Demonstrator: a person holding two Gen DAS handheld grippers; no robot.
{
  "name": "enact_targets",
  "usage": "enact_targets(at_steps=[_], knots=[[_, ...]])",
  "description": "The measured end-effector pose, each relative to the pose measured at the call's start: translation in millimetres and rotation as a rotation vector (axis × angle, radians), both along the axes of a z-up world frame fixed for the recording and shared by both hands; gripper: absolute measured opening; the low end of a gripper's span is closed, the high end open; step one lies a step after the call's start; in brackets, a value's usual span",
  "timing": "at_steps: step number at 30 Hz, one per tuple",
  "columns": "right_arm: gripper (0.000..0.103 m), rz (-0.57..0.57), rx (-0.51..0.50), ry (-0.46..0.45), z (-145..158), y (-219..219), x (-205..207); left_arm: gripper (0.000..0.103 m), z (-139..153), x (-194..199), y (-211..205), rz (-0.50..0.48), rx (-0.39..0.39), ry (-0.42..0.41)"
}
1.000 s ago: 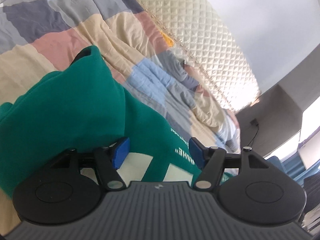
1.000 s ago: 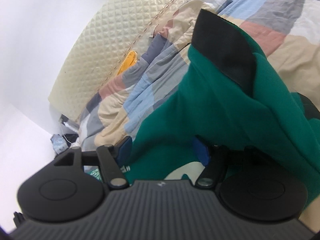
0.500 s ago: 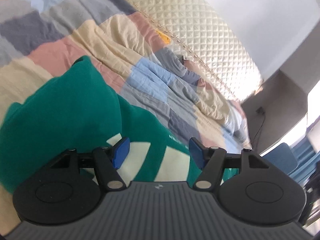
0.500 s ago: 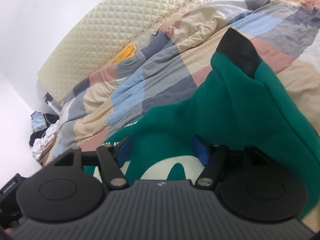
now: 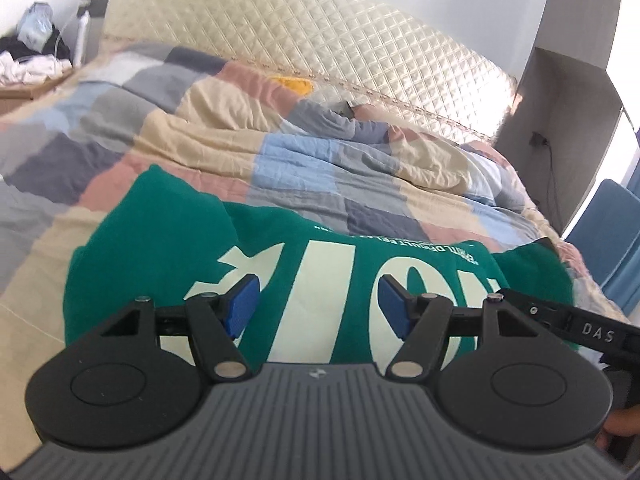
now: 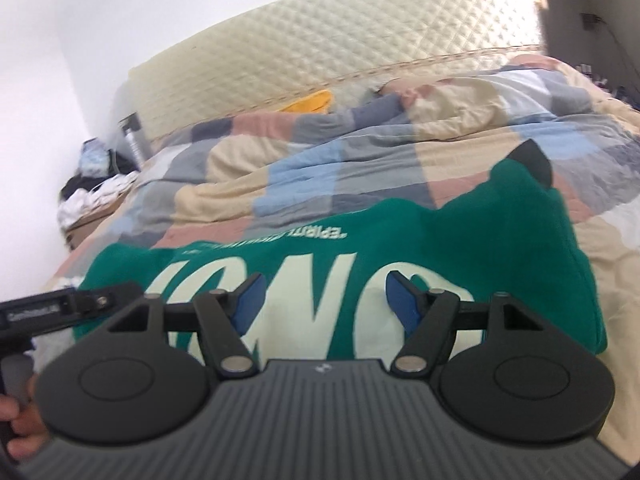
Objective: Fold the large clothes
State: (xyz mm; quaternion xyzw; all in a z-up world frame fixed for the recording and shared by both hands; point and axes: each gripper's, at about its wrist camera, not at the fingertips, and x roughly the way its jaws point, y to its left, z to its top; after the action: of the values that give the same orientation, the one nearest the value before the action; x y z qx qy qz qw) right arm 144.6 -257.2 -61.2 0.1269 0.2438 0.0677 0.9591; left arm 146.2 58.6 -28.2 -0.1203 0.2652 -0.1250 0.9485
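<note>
the sweatshirt [image 5: 304, 248] lies flat on the quilt [image 5: 360, 168], which covers the bed in front of the headboard [image 5: 320, 28]. the left gripper [image 5: 318, 303] and right gripper [image 6: 323, 300] sit side by side at the sweatshirt's near edge, left one over its left part, right one over its right part. a pile of clothes [image 5: 28, 60] lies left of the bed, and a chair [image 5: 600, 236] stands to its right.

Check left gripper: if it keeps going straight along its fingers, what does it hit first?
Likely the green sweatshirt: its cream print fills the gap of the open left gripper, with the patchwork duvet beyond. Height above the cloth is unclear.
</note>
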Motion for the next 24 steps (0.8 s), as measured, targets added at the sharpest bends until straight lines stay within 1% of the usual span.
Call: enact_targets(at_steps=[1,3,10,13,18,20,22,24], knots=[[0.066,0.005,0.000,0.001,0.2,0.7,0.2,0.070,-1.0,-0.2,-0.6,0.001,0.004,-0.003],[0.065,0.010,-0.011,0.006,-0.8,2.1,2.2,0.070,-3.6,3.0,-2.8,0.000,0.020,0.004],[0.065,0.034,-0.080,0.047,-16.2,14.1,13.4,0.071,-22.7,17.9,-14.1,-0.012,0.093,0.052],[0.065,0.041,-0.116,0.064,-25.9,20.8,20.1,0.071,-32.3,24.8,-16.4,-0.010,0.095,0.074],[0.065,0.059,-0.131,0.085,-38.4,21.7,32.3,0.072,-44.4,37.8,-20.7,-0.009,0.094,0.096],[0.065,0.065,-0.136,0.087,-40.7,21.8,35.4,0.073,-45.1,37.9,-20.5,-0.004,0.085,0.093],[0.065,0.069,-0.140,0.086,-40.3,21.6,34.6,0.073,-45.8,31.7,-18.4,0.003,0.057,0.082],[0.065,0.072,-0.113,0.077,-39.4,17.8,28.6,0.073,-43.6,24.2,-10.7,0.009,-0.020,0.087]])
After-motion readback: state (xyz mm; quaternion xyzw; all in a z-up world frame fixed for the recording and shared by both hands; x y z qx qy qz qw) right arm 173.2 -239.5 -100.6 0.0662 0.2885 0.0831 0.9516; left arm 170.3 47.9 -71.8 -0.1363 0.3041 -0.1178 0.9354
